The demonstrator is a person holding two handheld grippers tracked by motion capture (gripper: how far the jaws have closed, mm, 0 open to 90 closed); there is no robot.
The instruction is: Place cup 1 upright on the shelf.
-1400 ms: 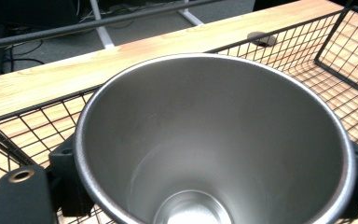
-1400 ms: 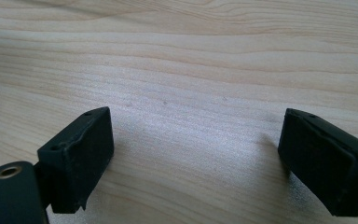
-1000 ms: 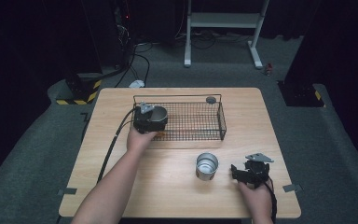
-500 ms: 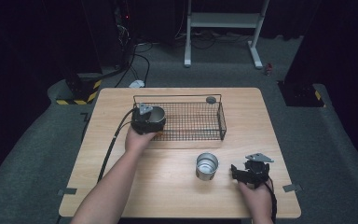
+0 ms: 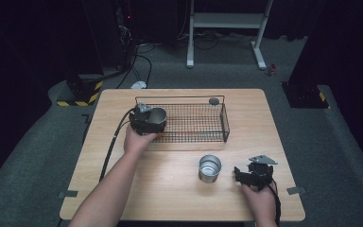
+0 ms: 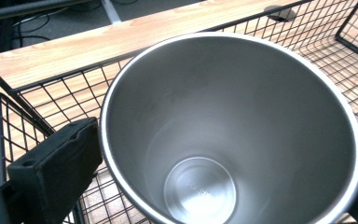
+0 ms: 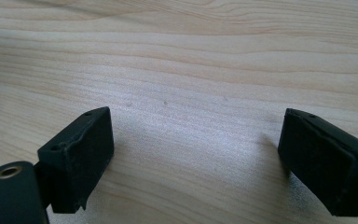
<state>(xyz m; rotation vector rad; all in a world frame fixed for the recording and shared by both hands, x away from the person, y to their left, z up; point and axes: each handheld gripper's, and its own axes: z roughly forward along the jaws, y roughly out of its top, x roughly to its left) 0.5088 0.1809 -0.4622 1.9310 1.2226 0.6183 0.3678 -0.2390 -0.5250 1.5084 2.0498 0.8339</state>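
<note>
While my left hand-held gripper has just been opening, the steel cup sits between its jaws, inside the wire basket. Near the basket, a second cup stands beside my right hand-held gripper, jaws apart.

— We see a brushed, silvery steel cup filling the centre of the left gripper view; its inside has a soft satin sheen, brighter on the flat bottom.

— Around it we read thin black wire mesh, the basket, smooth and faintly glossy. Lower in the high view a second shiny metal cup stands.

— The pale wooden table looks matt, with fine grain lines.

— And we find the black jaw pads matt, rubbery, slightly rough at the edges.
</note>
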